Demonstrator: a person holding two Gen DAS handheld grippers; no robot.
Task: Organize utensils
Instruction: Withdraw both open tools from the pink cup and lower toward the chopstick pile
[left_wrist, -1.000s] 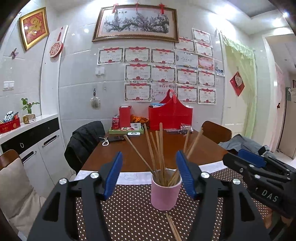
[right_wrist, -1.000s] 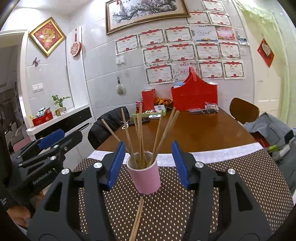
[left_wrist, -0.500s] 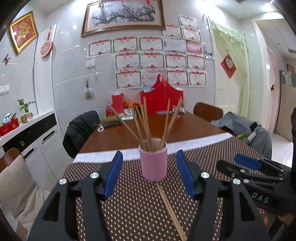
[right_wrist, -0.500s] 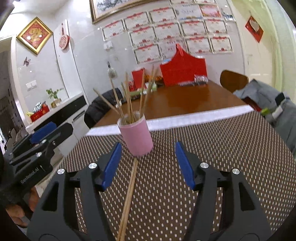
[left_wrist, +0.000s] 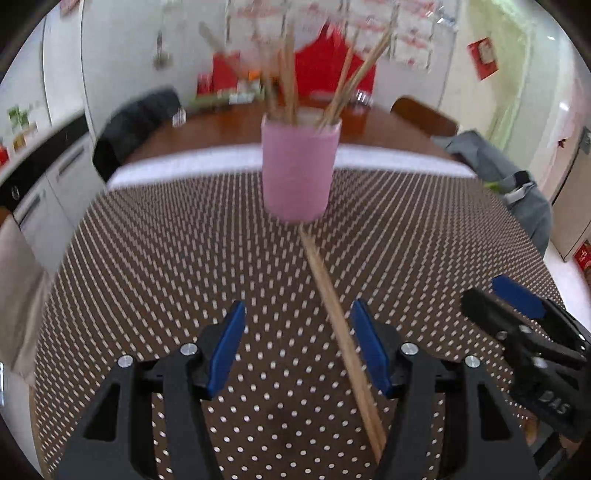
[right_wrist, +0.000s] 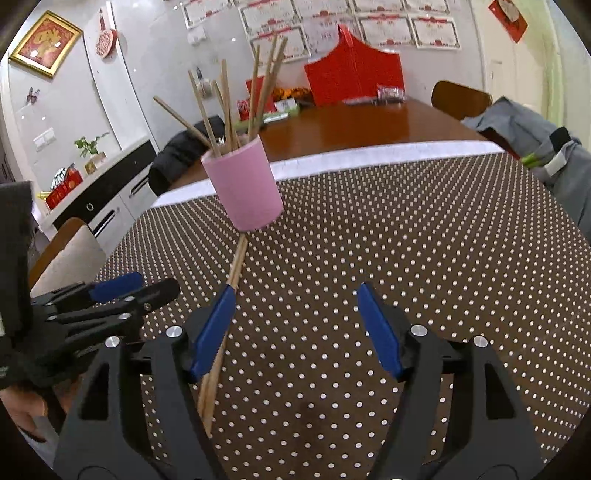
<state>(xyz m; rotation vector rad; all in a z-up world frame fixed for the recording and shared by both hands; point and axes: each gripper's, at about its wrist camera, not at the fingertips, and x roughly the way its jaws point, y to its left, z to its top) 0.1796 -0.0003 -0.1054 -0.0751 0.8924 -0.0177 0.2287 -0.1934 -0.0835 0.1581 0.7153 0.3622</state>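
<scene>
A pair of chopsticks lies flat on the dotted brown cloth, side by side and touching. The far tips reach the foot of the pink cup; the near ends run back toward the cameras. The cup stands upright on the cloth, near the white strip at its far edge, and holds a loose bunch of sticks that lean out in several directions.

The left gripper hangs over the near part of the pair with its jaws apart. The pair crosses the gap just beside the right blue pad, and I cannot tell whether it touches that pad; nothing is clamped.

The right gripper is also spread wide, its jaws having just been opening. In its view the pair passes behind the left blue pad and comes out below it. The gap between the pads holds only cloth.

Each gripper shows at the edge of the other's view, low over the cloth. A hand grips the left one.

Beyond the cloth is bare wood table with a red box, chairs around it, and a tiled wall hung with certificates.
</scene>
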